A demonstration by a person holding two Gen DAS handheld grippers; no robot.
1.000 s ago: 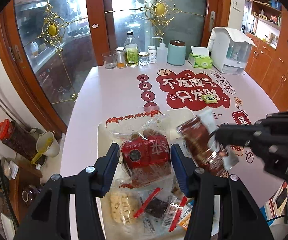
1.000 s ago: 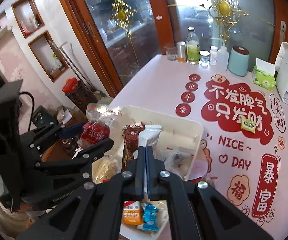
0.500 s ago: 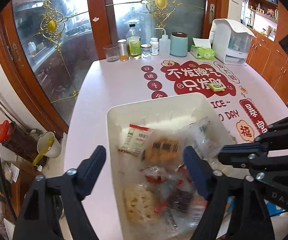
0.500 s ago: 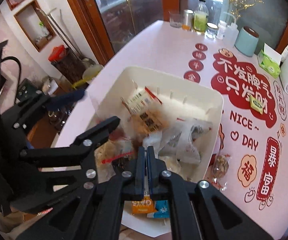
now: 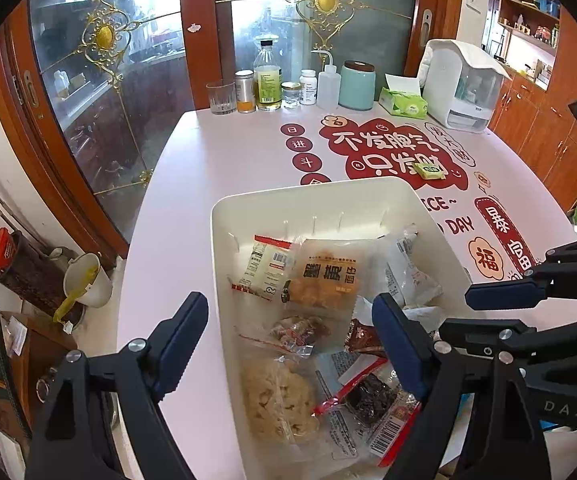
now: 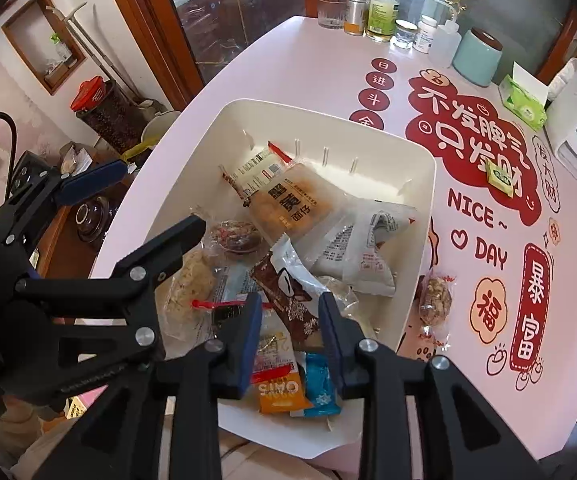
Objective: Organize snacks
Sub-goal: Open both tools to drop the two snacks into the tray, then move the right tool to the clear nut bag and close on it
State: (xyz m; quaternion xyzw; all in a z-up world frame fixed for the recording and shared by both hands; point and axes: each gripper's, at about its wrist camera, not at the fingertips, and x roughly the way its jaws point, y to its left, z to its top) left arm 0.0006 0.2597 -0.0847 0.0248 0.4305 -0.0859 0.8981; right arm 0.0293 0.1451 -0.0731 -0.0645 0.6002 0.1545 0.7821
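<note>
A white bin [image 5: 312, 196] [image 6: 328, 120] on the pink table holds several snack packets, among them an orange-labelled fried snack bag [image 5: 324, 276] [image 6: 284, 204], a white packet [image 6: 356, 248] and a brown packet [image 6: 288, 296]. My left gripper [image 5: 288, 320] is open and empty above the bin's near half. My right gripper [image 6: 288, 316] is open, its pads either side of the brown packet, above the bin's near edge. A clear nut packet [image 6: 434, 300] lies on the table outside the bin's right wall. A small yellow-green packet [image 5: 430, 170] [image 6: 498, 176] lies further out on the table.
Bottles, jars and a glass [image 5: 221, 98] stand along the table's far edge with a teal canister [image 5: 356, 85], a green tissue box [image 5: 402, 102] and a white appliance [image 5: 462, 84]. Glass doors stand behind. The table's left edge drops to floor clutter [image 5: 84, 280].
My left gripper opened and let go of the red snack bag. My right gripper dropped its packet into the bin and has now opened. Both grippers rose above the bin.
</note>
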